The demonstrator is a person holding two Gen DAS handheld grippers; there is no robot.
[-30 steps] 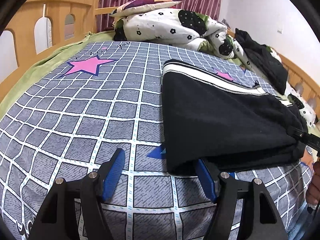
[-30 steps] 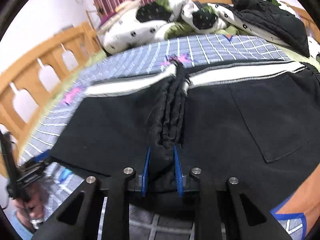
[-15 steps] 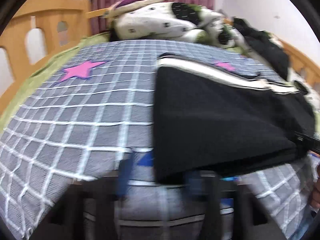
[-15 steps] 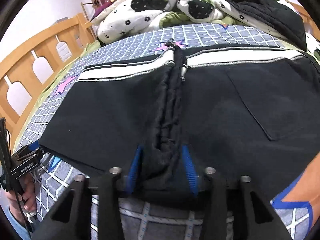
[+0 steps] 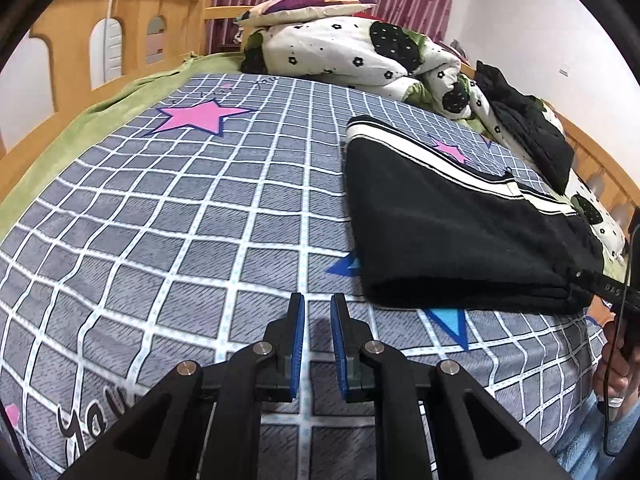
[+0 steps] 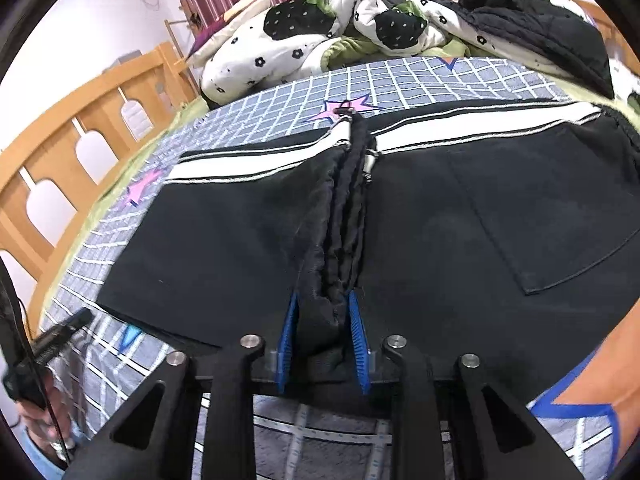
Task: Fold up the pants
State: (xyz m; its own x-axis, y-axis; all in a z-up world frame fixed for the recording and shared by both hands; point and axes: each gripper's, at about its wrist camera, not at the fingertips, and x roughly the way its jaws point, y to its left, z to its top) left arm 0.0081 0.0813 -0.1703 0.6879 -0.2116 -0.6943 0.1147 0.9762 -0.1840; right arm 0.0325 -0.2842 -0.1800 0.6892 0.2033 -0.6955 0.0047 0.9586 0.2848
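The right gripper (image 6: 322,340) has its blue fingers (image 6: 287,332) pressed against either side of a bunched ridge of black cloth at the near edge of the pants (image 6: 440,216), so it is clamped on the garment where the two halves meet. From there the ridge runs straight away from the fingers to the white-striped waistband (image 6: 472,122), which lies crosswise toward the far end of the bed. The left gripper (image 5: 318,320) holds nothing: its fingers (image 5: 297,332) stand nearly together with a narrow gap, over the bare checked bedspread (image 5: 160,232) near the bed's front edge. In its view the pants (image 5: 452,236) lie as a folded black stack just ahead and to the right, apart from the fingers, long axis running rightward. The right hand is plainly the nearer; the left probably must travel right to reach the stack's near corner.
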